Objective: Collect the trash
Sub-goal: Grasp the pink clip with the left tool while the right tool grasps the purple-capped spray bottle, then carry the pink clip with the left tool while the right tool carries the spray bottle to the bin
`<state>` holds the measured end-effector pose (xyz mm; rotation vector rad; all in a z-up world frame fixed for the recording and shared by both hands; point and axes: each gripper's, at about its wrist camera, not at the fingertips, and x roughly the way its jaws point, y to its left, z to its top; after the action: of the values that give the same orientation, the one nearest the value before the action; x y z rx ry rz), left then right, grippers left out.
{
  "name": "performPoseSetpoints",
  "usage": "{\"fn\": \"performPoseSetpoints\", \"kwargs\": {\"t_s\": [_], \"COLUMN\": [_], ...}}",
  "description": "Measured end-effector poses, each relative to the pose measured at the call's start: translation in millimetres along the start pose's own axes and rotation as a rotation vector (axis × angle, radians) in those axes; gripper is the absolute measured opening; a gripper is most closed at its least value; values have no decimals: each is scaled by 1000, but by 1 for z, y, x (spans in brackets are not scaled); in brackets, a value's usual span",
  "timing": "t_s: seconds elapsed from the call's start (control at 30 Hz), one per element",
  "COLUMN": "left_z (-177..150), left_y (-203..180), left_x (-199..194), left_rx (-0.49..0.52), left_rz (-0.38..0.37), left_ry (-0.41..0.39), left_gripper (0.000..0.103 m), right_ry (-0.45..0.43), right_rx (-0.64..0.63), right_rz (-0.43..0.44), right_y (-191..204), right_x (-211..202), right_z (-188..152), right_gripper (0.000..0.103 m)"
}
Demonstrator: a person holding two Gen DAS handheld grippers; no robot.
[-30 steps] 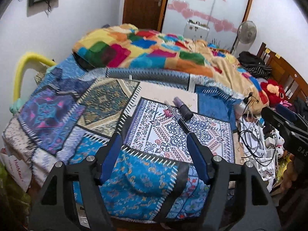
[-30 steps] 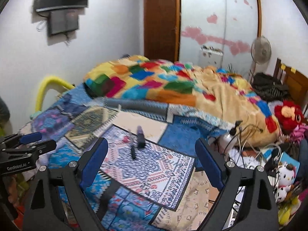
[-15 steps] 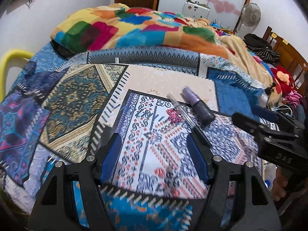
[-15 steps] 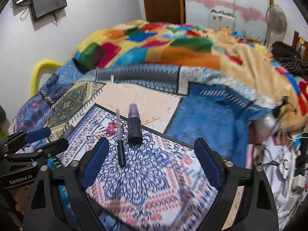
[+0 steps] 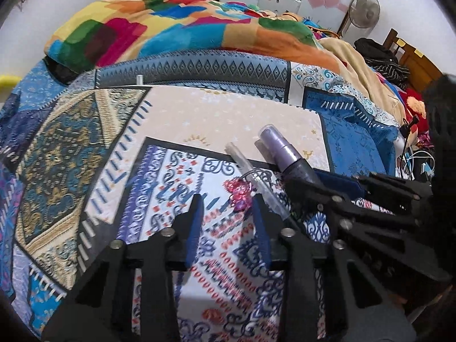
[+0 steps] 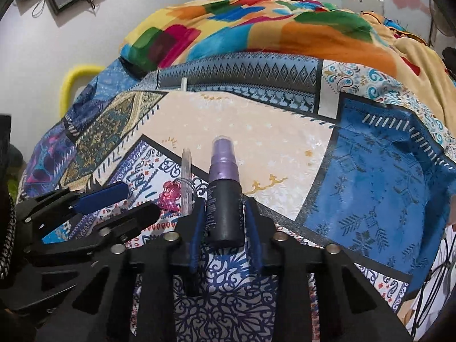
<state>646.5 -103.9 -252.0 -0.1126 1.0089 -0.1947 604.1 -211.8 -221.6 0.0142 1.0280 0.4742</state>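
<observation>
even indoor light, soft shadows, mild motion blur, strong fisheye bending, dark corners

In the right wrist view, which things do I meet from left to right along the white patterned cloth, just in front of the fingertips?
Left gripper → pink trinket → clear pen → spray bottle, lying between the right gripper fingers.

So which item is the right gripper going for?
On the patchwork bedspread, where the cream patch meets the blue-and-white one, lies the spray bottle, between the right gripper fingers. Unlike the thin clear pen beside it, it is stubby, black-bodied, purple-topped.
</observation>
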Motion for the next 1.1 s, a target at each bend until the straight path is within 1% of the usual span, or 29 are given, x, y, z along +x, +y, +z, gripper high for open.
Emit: {"fn": "performPoseSetpoints", "kwargs": {"t_s": [0.07,0.23,0.37,0.5,0.57,0.67,0.7,0.8,1.1], "left_z": [2,5,5,5,2,-3,-4,-7,-7], "left_y": [-1,-9,-15,-17,-17,-14,-13,-15,-27], "left_x": [2,6,9,9,8,3,-2,-18,-95], "left_rx": [-9,16,40,29,33,21,12,8,27], "left_rz": [-7,17,78,108,106,75,64,46,31], "left_ry": [-6,-11,-16,-7,-4,18,18,5,-98], "left_gripper": [32,31,23,18,18,18,14,14,14], "right_ry": [-5,-11,-12,-7,-6,-11,-16,-32,-108], "right_rx": [2,31,44,62,63,58,57,49,32], "right_rz": [4,8,-9,-17,-22,-32,-34,-31,-30], "right_y": [-3,-18,-28,-33,-32,-29,-27,-23,-2], "right_x": [0,-8,-15,-21,-22,-28,-31,-43,-93], "right_z": [-1,-8,-13,-19,-21,-28,-29,-31,-28], "right_gripper": [24,24,24,24,24,24,24,24,24]}}
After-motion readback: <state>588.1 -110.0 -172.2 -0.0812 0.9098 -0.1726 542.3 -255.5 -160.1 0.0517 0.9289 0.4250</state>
